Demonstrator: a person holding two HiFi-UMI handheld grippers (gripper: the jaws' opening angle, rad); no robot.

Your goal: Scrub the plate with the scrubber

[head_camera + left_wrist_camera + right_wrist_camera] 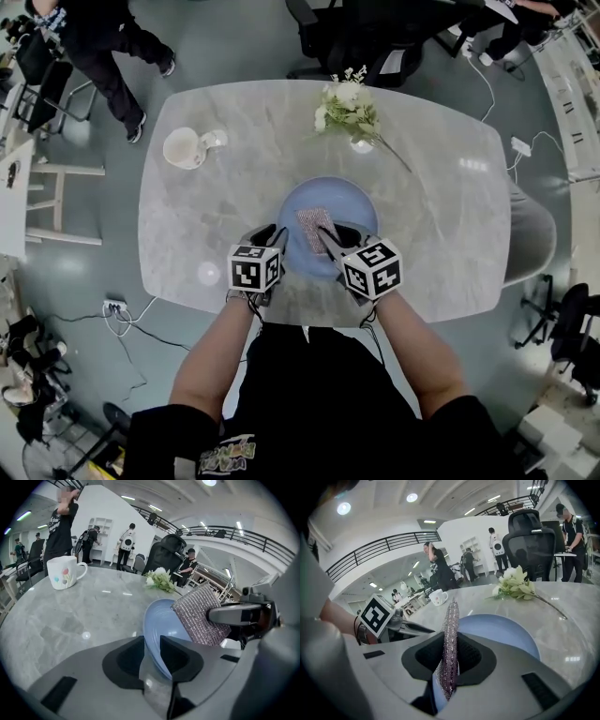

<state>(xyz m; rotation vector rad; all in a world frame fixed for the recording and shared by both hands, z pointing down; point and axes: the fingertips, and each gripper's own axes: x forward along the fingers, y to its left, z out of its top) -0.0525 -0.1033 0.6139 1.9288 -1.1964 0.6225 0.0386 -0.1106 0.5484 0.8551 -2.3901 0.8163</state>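
Observation:
A light blue plate (344,202) lies on the marble table (450,225) just in front of me. My left gripper (277,241) is shut on the plate's near left rim; in the left gripper view the plate (161,625) sits tilted between the jaws of the left gripper (151,653). My right gripper (326,236) is shut on a glittery pinkish scrubber (310,225), which rests flat over the plate's middle. The right gripper view shows the scrubber (450,644) edge-on, pinched by the right gripper (449,656), with the plate (501,632) behind it.
A white mug (185,148) with a floral print stands at the table's far left. A bunch of white flowers (349,110) lies at the far middle. Office chairs (356,37) and people (103,47) stand beyond the table. The table's near edge (309,314) lies under my grippers.

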